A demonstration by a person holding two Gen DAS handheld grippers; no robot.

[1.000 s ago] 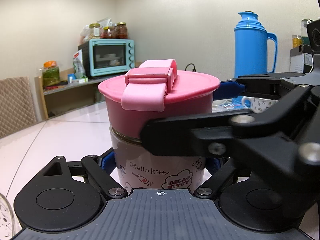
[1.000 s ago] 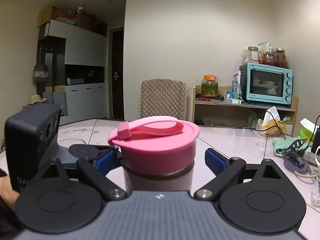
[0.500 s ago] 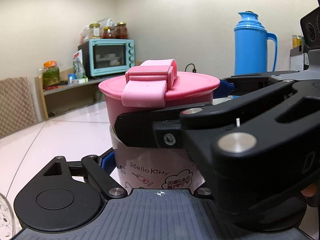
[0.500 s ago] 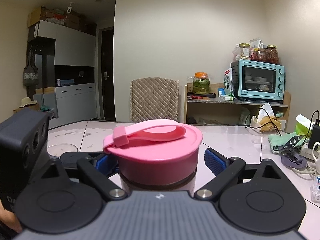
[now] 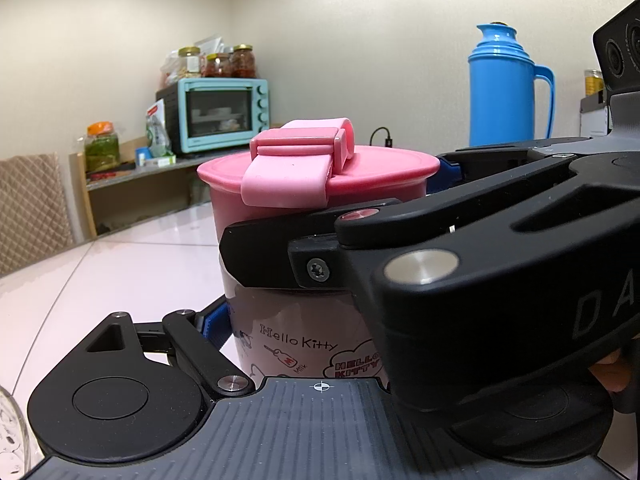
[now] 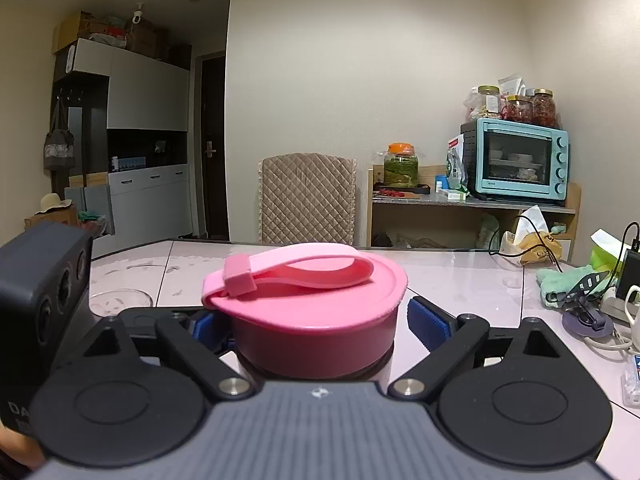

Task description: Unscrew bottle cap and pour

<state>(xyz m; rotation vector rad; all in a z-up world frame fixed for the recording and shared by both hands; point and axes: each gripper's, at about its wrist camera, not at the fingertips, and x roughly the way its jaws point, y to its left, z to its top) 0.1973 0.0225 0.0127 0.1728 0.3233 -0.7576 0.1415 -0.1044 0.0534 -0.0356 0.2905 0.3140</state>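
Fig.: bottle upright on table. Left gripper clamped on bottle body, anchoring it vs. twist. Right gripper straddles pink cap; jaws just closing in, right pad apart from cap, left contact unclear.

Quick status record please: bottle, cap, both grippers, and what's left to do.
bottle: Hello Kitty bottle, upright on the table
cap: pink cap, on the bottle, strap loop lying over its top
left gripper: shut on the bottle's body, below the cap
right gripper: jaws either side of the cap, just been closing; a gap shows at one pad, so not gripping yet
glass dish: on the table beyond the bottle
left to do: grip cap, unscrew, pour
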